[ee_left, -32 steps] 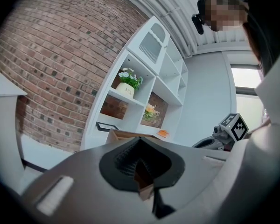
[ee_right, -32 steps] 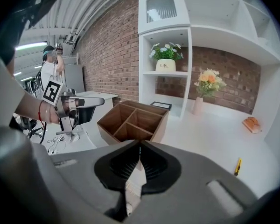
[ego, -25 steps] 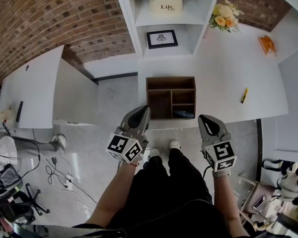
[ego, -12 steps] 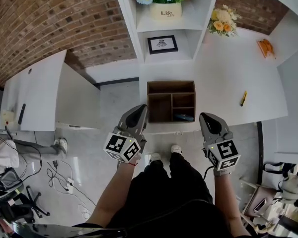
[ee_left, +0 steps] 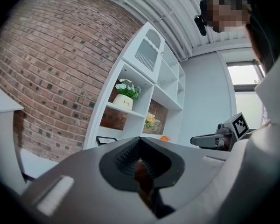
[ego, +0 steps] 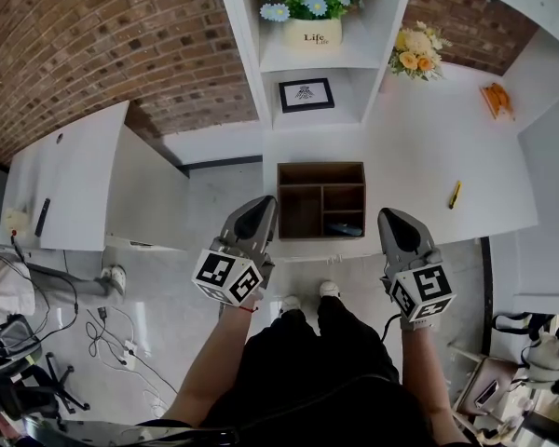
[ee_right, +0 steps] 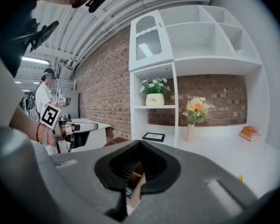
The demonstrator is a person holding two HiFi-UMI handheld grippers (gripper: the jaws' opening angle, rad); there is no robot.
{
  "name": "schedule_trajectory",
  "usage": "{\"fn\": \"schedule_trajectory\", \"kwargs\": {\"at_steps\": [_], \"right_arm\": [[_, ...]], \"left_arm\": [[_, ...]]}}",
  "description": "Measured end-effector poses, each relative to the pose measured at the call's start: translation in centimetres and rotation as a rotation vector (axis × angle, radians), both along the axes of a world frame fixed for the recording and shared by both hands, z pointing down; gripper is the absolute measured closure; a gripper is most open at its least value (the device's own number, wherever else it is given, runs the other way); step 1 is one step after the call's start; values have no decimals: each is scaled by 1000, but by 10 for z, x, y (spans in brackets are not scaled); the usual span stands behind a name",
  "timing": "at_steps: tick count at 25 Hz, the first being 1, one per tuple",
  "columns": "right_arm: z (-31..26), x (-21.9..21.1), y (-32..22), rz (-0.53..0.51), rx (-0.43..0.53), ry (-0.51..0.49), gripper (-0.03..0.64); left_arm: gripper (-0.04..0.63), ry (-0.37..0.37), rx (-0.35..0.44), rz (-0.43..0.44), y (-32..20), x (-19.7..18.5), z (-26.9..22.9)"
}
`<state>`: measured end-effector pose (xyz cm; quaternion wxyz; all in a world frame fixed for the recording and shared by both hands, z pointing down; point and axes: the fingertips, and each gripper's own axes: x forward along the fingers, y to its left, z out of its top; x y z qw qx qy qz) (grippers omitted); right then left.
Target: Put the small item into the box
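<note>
A brown wooden box [ego: 321, 173] with several compartments stands near the front edge of the white table [ego: 410, 147]. A dark item [ego: 343, 230] lies in its lower right compartment. A small yellow item [ego: 456, 194] lies on the table to the right of the box. My left gripper [ego: 261, 207] hovers just left of the box, shut and holding nothing. My right gripper [ego: 392, 218] hangs right of the box at the table's edge, also shut and holding nothing. In the right gripper view the box [ee_right: 133, 186] shows through the gap under the closed right gripper [ee_right: 139, 143]. The left gripper [ee_left: 139, 141] points towards the shelves.
A white shelf unit [ego: 354, 59] behind the box holds a flower pot [ego: 309, 12] and a framed picture [ego: 306, 94]. A vase of flowers [ego: 415, 45] and an orange object [ego: 497, 99] stand further right. A white desk [ego: 65, 170] is at left, cables [ego: 112, 329] on the floor.
The box and shelves have slid down in the head view as the camera shifted. Both grippers stay shut, and the left one now overlaps the box less.
</note>
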<state>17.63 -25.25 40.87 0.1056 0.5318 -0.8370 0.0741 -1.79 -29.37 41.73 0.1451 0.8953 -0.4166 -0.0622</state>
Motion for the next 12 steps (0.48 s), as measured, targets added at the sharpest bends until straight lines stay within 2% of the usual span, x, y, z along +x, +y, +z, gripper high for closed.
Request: {"fn": "schedule_trajectory", "kwargs": {"at_steps": [12], "right_arm": [[-10,1,-8,-6,37,-18,614]], "left_arm": [[594,1,18,-9,-5,1,-9]]}}
